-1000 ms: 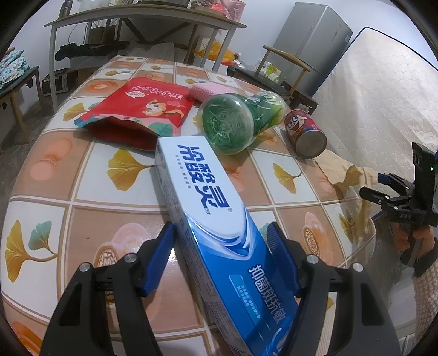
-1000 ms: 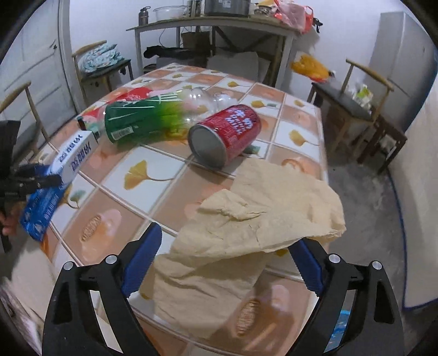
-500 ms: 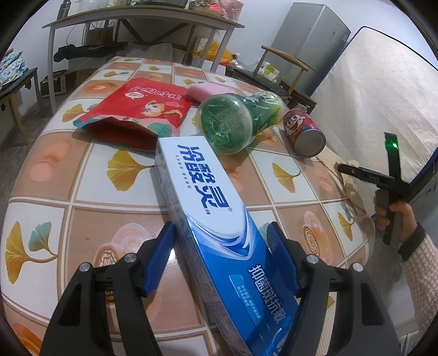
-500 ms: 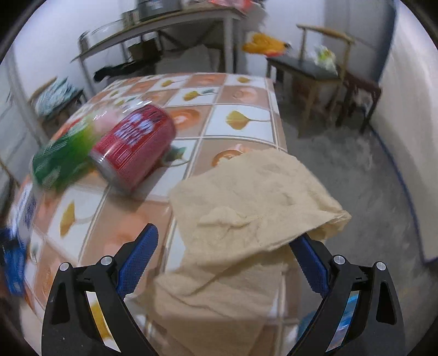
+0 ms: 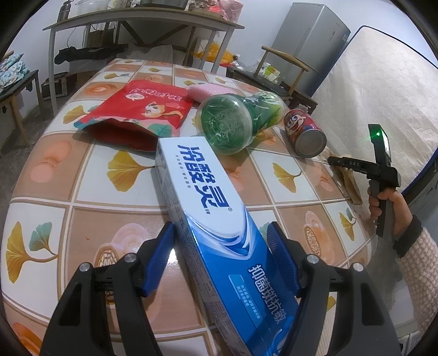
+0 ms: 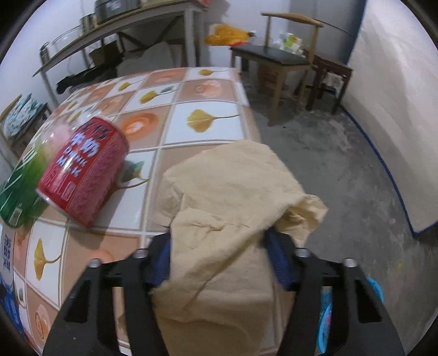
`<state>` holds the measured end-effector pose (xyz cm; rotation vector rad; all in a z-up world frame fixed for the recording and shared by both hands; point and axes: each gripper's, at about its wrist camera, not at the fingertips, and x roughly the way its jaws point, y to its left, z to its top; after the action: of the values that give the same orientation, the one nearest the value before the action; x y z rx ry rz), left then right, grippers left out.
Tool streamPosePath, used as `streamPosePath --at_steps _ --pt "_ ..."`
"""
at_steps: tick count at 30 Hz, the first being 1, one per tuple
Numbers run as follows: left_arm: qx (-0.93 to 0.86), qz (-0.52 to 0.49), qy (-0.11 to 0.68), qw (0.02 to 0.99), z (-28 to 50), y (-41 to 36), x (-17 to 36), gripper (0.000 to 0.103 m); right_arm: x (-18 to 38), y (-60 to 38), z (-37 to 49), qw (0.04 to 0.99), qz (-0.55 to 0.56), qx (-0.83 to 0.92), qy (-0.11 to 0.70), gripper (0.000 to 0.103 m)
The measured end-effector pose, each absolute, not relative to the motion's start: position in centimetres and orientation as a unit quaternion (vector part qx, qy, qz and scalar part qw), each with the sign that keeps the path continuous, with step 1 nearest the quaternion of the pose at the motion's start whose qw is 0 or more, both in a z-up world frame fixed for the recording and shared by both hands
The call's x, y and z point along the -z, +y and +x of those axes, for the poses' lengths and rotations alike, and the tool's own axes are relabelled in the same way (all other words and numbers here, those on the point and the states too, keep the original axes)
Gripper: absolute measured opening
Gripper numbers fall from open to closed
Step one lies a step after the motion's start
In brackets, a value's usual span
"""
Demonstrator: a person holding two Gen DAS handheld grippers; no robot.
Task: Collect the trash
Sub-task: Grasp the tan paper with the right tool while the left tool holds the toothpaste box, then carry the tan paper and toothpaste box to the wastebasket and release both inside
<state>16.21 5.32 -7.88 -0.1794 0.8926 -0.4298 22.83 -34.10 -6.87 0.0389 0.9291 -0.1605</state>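
Observation:
My left gripper [image 5: 219,254] is shut on a long blue and white toothpaste box [image 5: 213,219] that lies angled over the tiled table [image 5: 54,191]. My right gripper [image 6: 219,257] has closed on a crumpled tan paper napkin [image 6: 227,202] at the table's right edge; it also shows in the left wrist view [image 5: 345,169]. A red drink can [image 6: 84,169] lies on its side left of the napkin, next to a green plastic bottle [image 5: 238,120]. A red snack bag [image 5: 139,109] lies further back.
A pink sponge [image 5: 199,91] lies behind the bottle. A wooden chair [image 6: 282,63] and a stool stand on the concrete floor right of the table. A mattress [image 5: 383,90] leans at the right. A metal-frame table [image 5: 137,24] stands behind.
My right gripper has swung right along the table edge and its jaws have narrowed onto the napkin. My left gripper has stayed still with the toothpaste box.

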Motion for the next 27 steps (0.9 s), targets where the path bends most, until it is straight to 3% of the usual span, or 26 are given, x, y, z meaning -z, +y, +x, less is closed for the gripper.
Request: streamPosePath --at_steps 5,8,27 --pt "0.202 -0.088 0.424 0.878 16.3 5.3 7.9 0.067 6.7 -35.2 22.4 0.889 0.032 0.096 0.446 0.018" --pt "0.199 -0.093 0.425 0.878 16.4 5.4 7.9 0.066 6.6 -35.5 22.0 0.889 0.043 0.098 0.446 0.009" --pt "0.203 -0.105 0.424 0.876 15.0 5.9 6.3 0.053 1.5 -36.8 12.5 0.912 0.184 0.028 0.366 0.006"
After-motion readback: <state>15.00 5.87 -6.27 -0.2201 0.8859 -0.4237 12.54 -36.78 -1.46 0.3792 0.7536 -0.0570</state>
